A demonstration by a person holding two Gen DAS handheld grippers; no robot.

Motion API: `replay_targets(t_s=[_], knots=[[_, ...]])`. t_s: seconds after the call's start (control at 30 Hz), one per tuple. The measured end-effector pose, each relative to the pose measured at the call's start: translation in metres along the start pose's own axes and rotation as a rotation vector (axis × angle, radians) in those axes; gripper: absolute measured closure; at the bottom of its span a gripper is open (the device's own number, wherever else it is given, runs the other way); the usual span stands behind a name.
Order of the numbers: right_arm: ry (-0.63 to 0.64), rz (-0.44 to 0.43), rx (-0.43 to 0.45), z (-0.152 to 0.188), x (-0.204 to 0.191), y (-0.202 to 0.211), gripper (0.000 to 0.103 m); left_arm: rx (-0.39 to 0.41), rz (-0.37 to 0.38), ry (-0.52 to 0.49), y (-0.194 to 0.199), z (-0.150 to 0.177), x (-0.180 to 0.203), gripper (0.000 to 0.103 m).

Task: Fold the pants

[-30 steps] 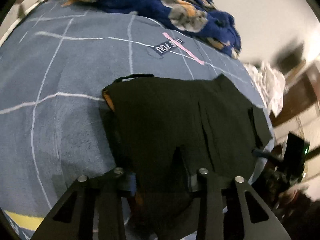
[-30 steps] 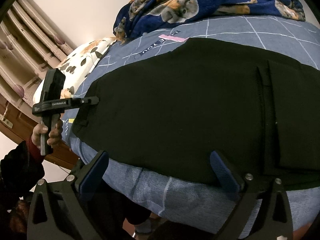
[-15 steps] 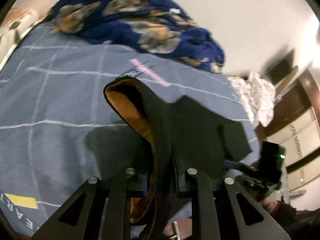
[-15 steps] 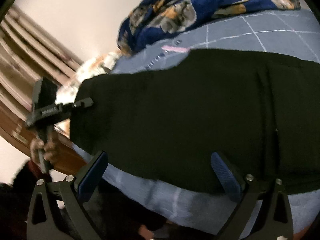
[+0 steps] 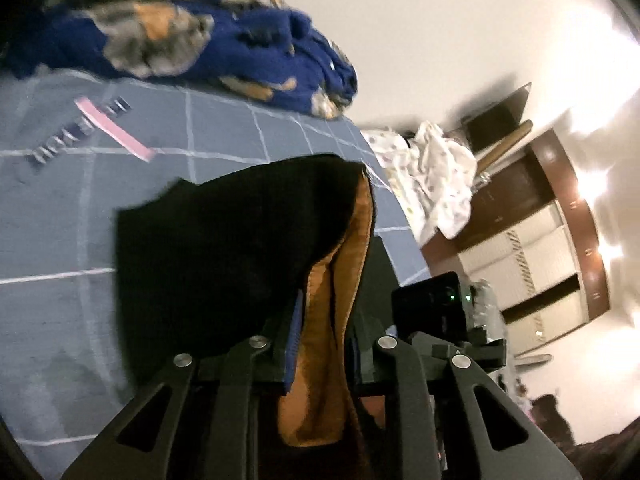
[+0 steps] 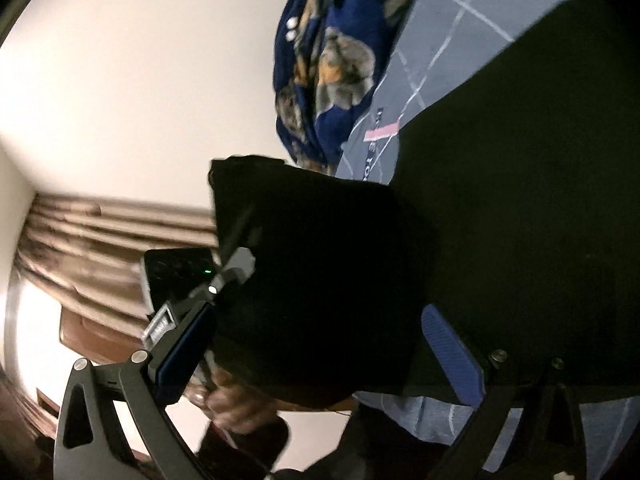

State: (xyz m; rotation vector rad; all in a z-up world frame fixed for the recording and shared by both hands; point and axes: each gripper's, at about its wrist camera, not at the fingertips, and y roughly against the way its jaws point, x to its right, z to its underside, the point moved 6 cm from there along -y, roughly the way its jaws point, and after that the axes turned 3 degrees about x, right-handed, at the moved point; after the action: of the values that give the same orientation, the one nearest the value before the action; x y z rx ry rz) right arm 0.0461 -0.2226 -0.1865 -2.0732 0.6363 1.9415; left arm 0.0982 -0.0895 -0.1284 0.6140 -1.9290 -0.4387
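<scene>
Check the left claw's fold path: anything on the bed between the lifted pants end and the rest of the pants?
Nothing visible. The left claw grips the raised pants; only bare bedsheet surrounds them. The blue blanket sits farther back.

I am seeing the black cloth pants (image 5: 224,248) showing a matt outer face and a soft, fuzzy orange lining (image 5: 340,280) where the fabric is turning over. The left gripper (image 5: 320,344), of matt black plastic with small shiny metal rivets (image 5: 182,360), is carrying ribbed blue rubbery pads (image 5: 295,340); the right gripper (image 6: 316,344) is looking the same, its blue pads (image 6: 452,356) finely ridged. The grey-blue bedsheet with white grid lines (image 5: 52,240) is reading as smooth, matt woven cloth. The navy fleece blanket with orange and grey animal prints (image 5: 192,36) is looking plush. The brown wooden wardrobe (image 5: 532,184) is giving off a glossy sheen, and the brown pleated curtain (image 6: 100,236) is looking faintly satiny.
</scene>
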Motion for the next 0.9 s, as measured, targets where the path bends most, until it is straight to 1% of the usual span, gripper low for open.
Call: replay_targets(t_s=[0.13,0.23,0.27,0.3,0.33,0.37,0.4,0.47,0.53,0.6,0.63,0.67,0.7,0.73,0.77,0.8,0.87,0.9], knots=[[0.003,-0.004,-0.016,-0.005,0.002,-0.002,0.0,-0.03,0.057,0.034,-0.015,0.0,0.004,0.075],[0.004,-0.006,-0.022,-0.01,0.004,-0.004,0.0,0.009,0.047,0.027,-0.007,-0.009,0.004,0.066],[0.002,0.004,-0.025,-0.012,0.007,-0.004,0.0,0.017,0.029,0.019,-0.005,-0.011,0.004,0.064],[-0.011,0.036,-0.042,-0.011,0.013,-0.007,0.0,0.021,0.013,0.012,-0.002,-0.012,0.003,0.061],[-0.016,0.05,-0.043,-0.011,0.019,-0.007,0.0,0.029,-0.013,-0.003,0.002,-0.012,0.001,0.06],[-0.016,0.042,-0.04,-0.01,0.021,-0.002,0.0,0.035,-0.034,-0.02,0.005,-0.01,0.0,0.06],[-0.012,0.036,-0.036,-0.01,0.02,-0.002,0.0,0.041,-0.064,-0.044,0.008,-0.008,-0.001,0.06],[0.013,0.061,-0.057,-0.01,0.017,-0.004,0.0,0.05,-0.155,-0.111,0.017,0.002,-0.005,0.056],[0.051,0.098,-0.071,-0.01,0.013,-0.008,0.0,0.048,-0.22,-0.152,0.024,0.015,-0.013,0.05],[0.095,0.172,-0.091,-0.008,0.013,-0.016,0.006,0.044,-0.248,-0.149,0.03,0.029,-0.022,0.05],[0.117,0.213,-0.109,-0.006,0.015,-0.02,0.016,0.039,-0.254,-0.138,0.032,0.035,-0.03,0.05],[0.131,0.247,-0.125,-0.005,0.017,-0.024,0.035,0.035,-0.259,-0.125,0.035,0.04,-0.035,0.049],[0.137,0.285,-0.145,-0.004,0.021,-0.028,0.048,0.032,-0.266,-0.11,0.037,0.045,-0.041,0.049],[0.133,0.324,-0.161,-0.003,0.026,-0.032,0.076,0.032,-0.28,-0.089,0.042,0.051,-0.049,0.049],[0.127,0.354,-0.168,-0.003,0.03,-0.032,0.085,0.031,-0.289,-0.074,0.044,0.053,-0.054,0.049],[0.118,0.352,-0.166,-0.003,0.031,-0.031,0.085,0.03,-0.296,-0.056,0.046,0.056,-0.059,0.049],[0.157,0.358,-0.155,-0.006,0.021,-0.028,0.086,0.024,-0.303,-0.025,0.049,0.059,-0.066,0.049],[0.168,0.341,-0.146,-0.009,0.012,-0.025,0.087,0.026,-0.304,-0.022,0.051,0.059,-0.066,0.049]])
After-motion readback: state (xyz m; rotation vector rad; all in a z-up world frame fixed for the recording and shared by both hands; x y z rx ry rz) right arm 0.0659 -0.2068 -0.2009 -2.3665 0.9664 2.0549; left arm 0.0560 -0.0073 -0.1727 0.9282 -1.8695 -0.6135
